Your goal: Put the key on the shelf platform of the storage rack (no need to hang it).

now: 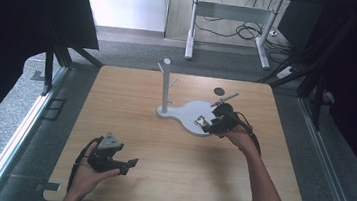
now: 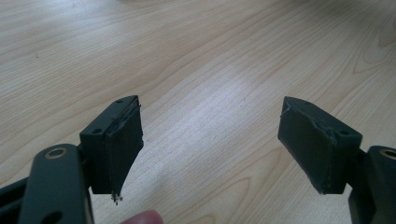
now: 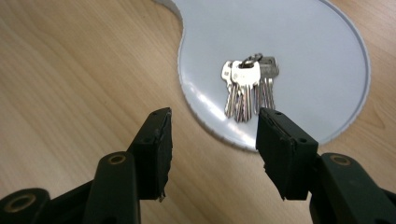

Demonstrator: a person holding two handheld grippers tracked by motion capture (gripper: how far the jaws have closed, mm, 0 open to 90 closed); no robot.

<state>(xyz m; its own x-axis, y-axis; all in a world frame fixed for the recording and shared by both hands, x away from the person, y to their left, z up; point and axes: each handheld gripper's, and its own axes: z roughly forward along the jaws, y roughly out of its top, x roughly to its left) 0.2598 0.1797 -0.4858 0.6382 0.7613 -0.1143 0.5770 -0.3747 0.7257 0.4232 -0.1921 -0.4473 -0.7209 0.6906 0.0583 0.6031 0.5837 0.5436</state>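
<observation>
A bunch of silver keys (image 3: 246, 86) on a ring lies fanned out, blades pointing toward the camera, on the pale grey base plate (image 3: 303, 42) of a peg stand (image 1: 165, 86). The right tongs (image 3: 212, 140) hang just short of the keys, jaws apart and empty. The left tongs (image 2: 210, 140) sit wide apart over bare wooden counter (image 2: 196, 56), well away.

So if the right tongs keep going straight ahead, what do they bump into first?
Probably the bunch of keys lying on the white tray, just ahead of the open right tongs; depth is hard to judge.
</observation>
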